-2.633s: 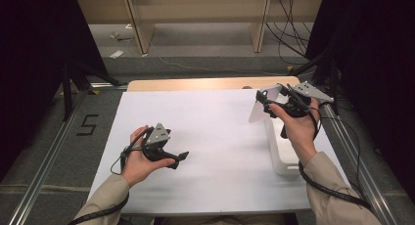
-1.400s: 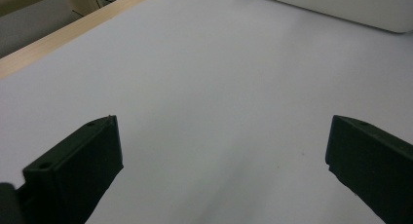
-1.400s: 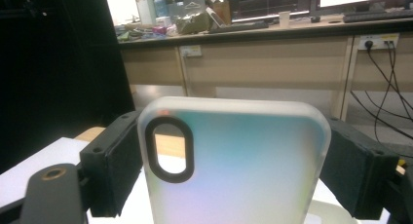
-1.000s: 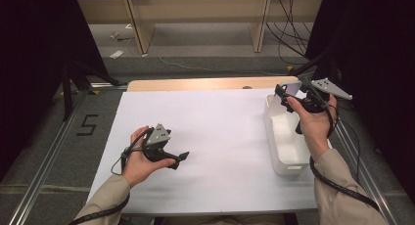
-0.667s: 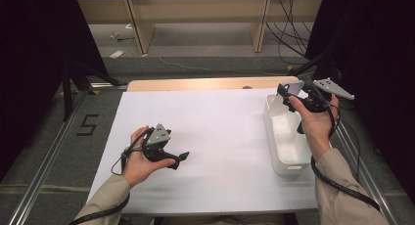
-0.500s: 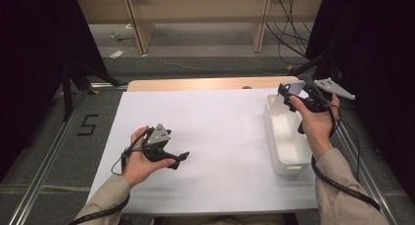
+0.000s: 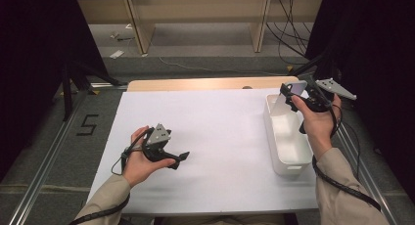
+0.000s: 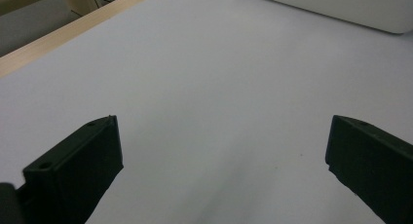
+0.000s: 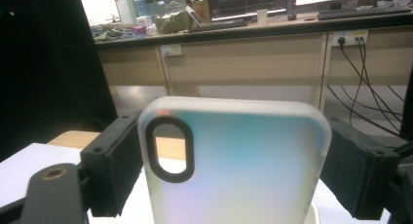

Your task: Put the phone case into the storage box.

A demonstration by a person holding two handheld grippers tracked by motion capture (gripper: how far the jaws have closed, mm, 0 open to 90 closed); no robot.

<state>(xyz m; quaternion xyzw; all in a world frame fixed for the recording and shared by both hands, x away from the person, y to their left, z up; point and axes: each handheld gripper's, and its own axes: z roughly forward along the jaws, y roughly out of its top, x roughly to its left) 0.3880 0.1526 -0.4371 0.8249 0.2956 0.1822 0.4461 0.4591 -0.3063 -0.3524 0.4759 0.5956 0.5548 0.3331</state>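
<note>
Even overhead light, dark surroundings

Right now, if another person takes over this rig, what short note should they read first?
Right tool: shut on the translucent frosted phone case with an oval camera cutout, held upright over the far end of the white rectangular plastic bin.
Left tool: open, holding nothing, low over the white table sheet.
Done: case gripped and lifted.
Left: probably lower the case into the bin, then release.
</note>
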